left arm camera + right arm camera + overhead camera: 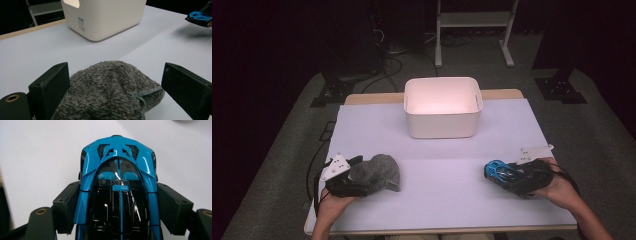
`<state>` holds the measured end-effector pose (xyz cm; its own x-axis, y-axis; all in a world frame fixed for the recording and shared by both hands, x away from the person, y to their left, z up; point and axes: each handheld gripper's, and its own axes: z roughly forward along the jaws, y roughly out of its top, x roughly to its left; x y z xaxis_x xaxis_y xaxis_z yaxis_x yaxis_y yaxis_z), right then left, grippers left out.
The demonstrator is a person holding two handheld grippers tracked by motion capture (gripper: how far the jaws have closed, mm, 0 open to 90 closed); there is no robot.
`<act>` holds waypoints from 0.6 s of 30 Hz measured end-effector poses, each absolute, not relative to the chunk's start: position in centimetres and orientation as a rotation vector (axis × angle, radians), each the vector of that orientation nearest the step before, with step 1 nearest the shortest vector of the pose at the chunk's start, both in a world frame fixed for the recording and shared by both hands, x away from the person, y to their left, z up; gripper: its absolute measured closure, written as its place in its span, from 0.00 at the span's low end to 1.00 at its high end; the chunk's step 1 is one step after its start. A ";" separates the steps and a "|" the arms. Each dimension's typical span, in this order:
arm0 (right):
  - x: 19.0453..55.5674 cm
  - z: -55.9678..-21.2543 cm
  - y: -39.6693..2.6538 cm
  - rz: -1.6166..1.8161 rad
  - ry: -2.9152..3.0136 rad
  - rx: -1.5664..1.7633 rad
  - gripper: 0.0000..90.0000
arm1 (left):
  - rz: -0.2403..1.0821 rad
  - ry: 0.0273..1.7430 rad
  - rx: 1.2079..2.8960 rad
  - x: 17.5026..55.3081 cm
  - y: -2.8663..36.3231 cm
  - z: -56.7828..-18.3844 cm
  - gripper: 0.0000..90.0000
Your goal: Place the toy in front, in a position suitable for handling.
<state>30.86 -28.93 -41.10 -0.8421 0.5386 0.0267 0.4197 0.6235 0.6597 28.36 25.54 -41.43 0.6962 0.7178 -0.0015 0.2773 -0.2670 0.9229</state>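
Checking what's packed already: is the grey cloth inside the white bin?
No, the grey cloth lies on the table, apart from the white bin.

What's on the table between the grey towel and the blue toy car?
Nothing: in the high view the stretch of white table cover between the grey towel and the blue toy car is bare.

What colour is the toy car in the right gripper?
Bright blue with glossy black panels. The toy car, between the right gripper's jaws, shows best in the right gripper view.
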 end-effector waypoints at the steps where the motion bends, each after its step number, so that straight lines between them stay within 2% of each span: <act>1: 30.9 -40.7 -28.2 1.025 2.680 0.766 0.28 | 0.518 0.781 1.845 28.4 25.5 -41.4 0.08; 5: 30.9 -39.8 -26.4 1.052 2.710 0.693 0.28 | 0.520 0.778 1.845 28.3 25.6 -41.4 0.08; 10: 31.0 -38.7 -21.4 1.053 2.791 0.498 0.28 | 0.520 0.780 1.835 28.3 25.8 -41.3 0.08; 18: 31.4 -39.1 -16.4 1.041 2.872 0.339 0.28 | 0.512 0.776 1.836 28.3 25.8 -41.3 0.08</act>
